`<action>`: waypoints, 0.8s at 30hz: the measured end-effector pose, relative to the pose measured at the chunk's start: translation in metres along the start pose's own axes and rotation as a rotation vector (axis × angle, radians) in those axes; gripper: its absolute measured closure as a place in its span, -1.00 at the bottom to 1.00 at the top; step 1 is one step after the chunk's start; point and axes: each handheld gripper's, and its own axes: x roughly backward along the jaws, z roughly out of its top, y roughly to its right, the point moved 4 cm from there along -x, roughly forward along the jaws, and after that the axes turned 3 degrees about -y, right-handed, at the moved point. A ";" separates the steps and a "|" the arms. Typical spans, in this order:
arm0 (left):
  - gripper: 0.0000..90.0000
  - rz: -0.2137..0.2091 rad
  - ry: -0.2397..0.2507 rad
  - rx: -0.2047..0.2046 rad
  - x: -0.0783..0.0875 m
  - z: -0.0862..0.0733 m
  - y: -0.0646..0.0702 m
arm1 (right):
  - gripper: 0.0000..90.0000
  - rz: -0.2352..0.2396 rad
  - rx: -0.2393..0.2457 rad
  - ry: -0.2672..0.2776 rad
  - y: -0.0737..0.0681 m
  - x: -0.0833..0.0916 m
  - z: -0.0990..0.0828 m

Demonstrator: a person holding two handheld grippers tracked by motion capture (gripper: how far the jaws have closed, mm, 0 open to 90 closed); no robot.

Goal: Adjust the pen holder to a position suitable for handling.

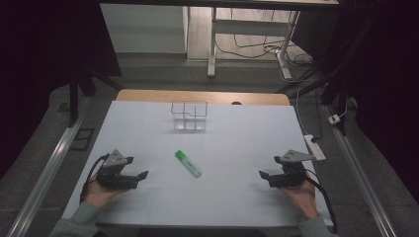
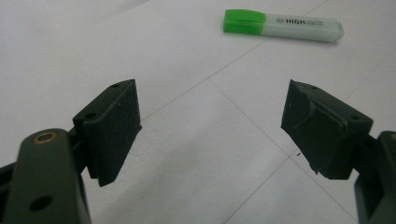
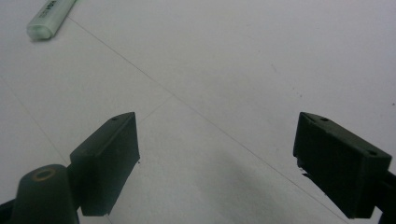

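1. The left gripper (image 1: 140, 168) is sitting low over the white table (image 1: 148, 123), in the person's left hand (image 1: 99, 193). Its two black jaws are standing wide apart. Nothing is between them, and they are not touching anything.
2. The right gripper (image 1: 270, 167) is sitting low over the table on the other side, in the person's right hand (image 1: 302, 196). Its jaws are wide apart too, with only bare table between them.
3. A green highlighter pen (image 1: 188, 163) is lying flat on the table, about midway between the two grippers and well apart from both.
4. In the left gripper view, the pen (image 2: 283, 26) is showing a bright green cap and a pale body. The word "HIGH" is printed on it; the smaller letters beside it are too blurry to read.
5. A clear plastic box (image 1: 188, 116) with little compartments is standing farther back on the table, behind the pen.
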 end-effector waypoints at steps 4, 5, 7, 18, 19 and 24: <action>-0.56 0.000 -0.001 0.001 0.000 0.000 -0.001 | -0.69 0.010 -0.011 0.007 0.000 -0.001 0.000; -0.56 0.000 -0.001 0.001 0.000 0.000 -0.001 | -0.69 0.010 -0.011 0.007 0.000 -0.001 0.000; -0.56 -0.001 -0.001 0.001 0.000 0.000 -0.001 | -0.69 0.011 -0.011 0.009 0.000 -0.001 0.000; -0.55 0.010 0.004 0.002 0.000 0.001 -0.004 | -0.67 0.007 -0.009 0.017 -0.001 0.002 0.001; -0.55 0.012 0.004 0.000 0.000 0.002 -0.004 | -0.67 0.009 -0.010 0.015 -0.001 0.001 0.000; -0.54 0.015 0.005 -0.001 -0.001 0.005 -0.005 | -0.67 0.012 -0.008 0.008 -0.002 0.000 0.000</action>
